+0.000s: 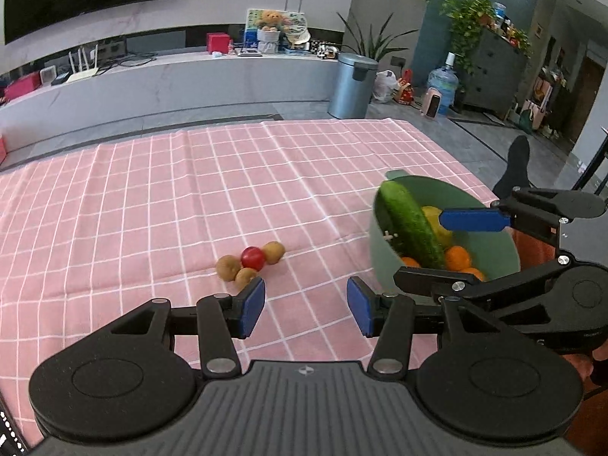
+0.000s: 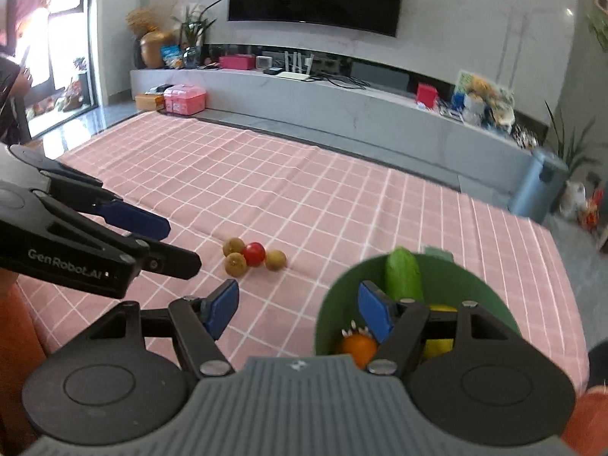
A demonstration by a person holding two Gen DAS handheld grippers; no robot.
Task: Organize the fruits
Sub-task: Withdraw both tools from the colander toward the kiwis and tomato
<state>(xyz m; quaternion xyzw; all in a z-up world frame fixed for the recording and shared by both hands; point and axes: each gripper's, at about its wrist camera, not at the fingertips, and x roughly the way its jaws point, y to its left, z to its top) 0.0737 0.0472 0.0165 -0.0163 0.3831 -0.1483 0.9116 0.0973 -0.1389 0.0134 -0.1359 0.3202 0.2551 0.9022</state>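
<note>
A red tomato [image 1: 253, 258] lies on the pink checked cloth, touched by three brown kiwis [image 1: 228, 267]. A green bowl [image 1: 490, 243] at the right holds a cucumber [image 1: 410, 224], a yellow fruit and oranges [image 1: 458, 258]. My left gripper [image 1: 306, 306] is open and empty, just short of the kiwis. My right gripper [image 2: 298, 307] is open and empty, its right finger over the bowl [image 2: 334, 304], above an orange [image 2: 359, 347]. The tomato [image 2: 254, 254], kiwis [image 2: 235, 263] and cucumber [image 2: 403, 275] show in the right wrist view too.
The pink checked tablecloth [image 1: 190, 190] covers the table; its far edge faces a low white TV bench [image 1: 171, 79]. A metal bin [image 1: 351, 85] stands on the floor beyond the far right corner. The left gripper body [image 2: 76, 243] reaches in from the left.
</note>
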